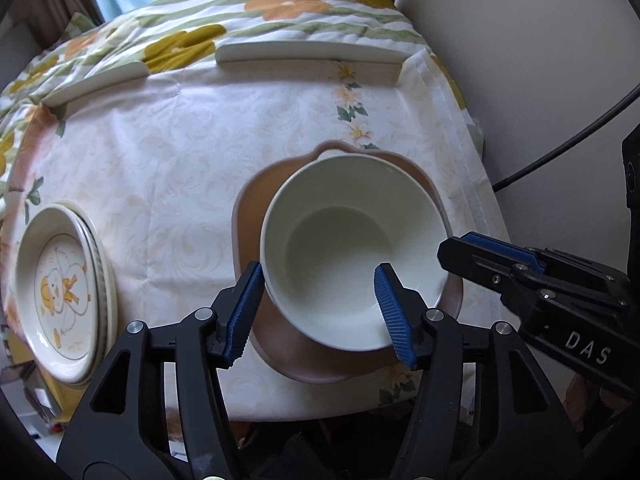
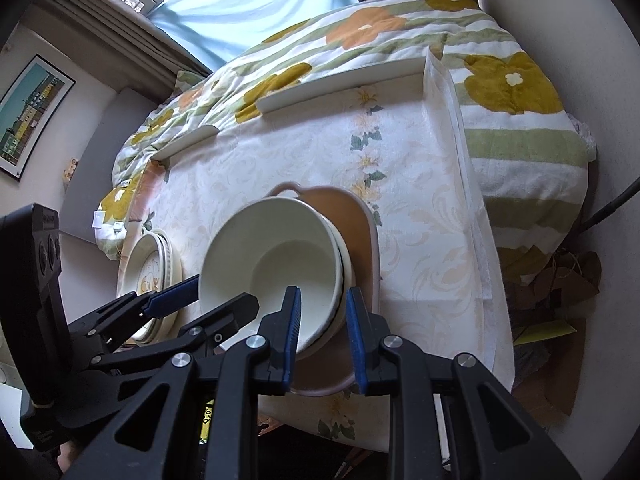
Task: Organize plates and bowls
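A white bowl point(image 1: 352, 232) point(image 2: 276, 252) stands on a brown handled plate point(image 1: 304, 360) point(image 2: 344, 216); in the right wrist view more white rims show under it, so it is nested in at least one other bowl. My left gripper point(image 1: 318, 312) point(image 2: 212, 300) is open and straddles the bowl's near-left rim, one pad outside the wall and one far inside. My right gripper point(image 2: 324, 332) point(image 1: 452, 252) is shut on the nested walls at the bowl's right side. A stack of duck-pattern plates point(image 1: 64, 288) point(image 2: 154, 256) lies to the left.
A pale floral tablecloth point(image 1: 180, 152) covers the table. Two white rails point(image 1: 308, 54) line its far edge, with a flowered blanket point(image 1: 280, 4) behind. The table's right edge drops off close to the brown plate, and a black cable point(image 1: 560, 152) runs beside it.
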### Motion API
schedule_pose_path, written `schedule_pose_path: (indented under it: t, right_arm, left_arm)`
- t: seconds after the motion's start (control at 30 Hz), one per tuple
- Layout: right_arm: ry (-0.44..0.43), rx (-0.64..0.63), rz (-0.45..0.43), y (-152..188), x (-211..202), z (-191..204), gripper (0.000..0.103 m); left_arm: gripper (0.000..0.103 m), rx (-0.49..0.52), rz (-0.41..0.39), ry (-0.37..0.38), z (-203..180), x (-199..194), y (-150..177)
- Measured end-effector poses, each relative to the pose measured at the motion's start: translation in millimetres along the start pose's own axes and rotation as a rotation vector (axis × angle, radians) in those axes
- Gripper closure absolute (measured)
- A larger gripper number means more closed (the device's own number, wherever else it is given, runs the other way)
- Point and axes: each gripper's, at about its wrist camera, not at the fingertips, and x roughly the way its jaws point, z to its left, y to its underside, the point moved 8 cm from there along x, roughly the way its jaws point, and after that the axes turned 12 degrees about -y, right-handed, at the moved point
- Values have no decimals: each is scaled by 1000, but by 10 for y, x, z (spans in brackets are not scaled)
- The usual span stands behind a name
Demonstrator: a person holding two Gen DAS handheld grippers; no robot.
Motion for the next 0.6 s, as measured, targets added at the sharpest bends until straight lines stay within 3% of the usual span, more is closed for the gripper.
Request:
schedule_pose_path:
  t: [0.13,0.2,0.27,0.3,0.33,0.4,0.6]
  right_arm:
    - [1,-41,-15,-93,-175,67,81]
    - [-9,-69,-20,-134,-280,122,81]
    - [0,-99,-16,-139,-361,158,77]
    - [17,-112,-10,-133,-389,164,59]
    - [37,-126,-4,-128,-409,169,31]
    - [76,-150,5,-91,-447,168,10]
    - [213,-175,148,151,-382,7,10]
  left_arm:
    - [48,-18,-74,-9,177,-292,-136]
    - [40,-32,-116,-12,320,-479,-218]
    - [13,-36,-156,-25,442,-636,-277]
    - [9,-34,-174,-35,493,-699,-295]
    - [4,-30,-188,-43,537,-748,-303]
    - [2,3,-183,-54,605,-786,-281]
    - [2,151,-52,-77,660,-459,75]
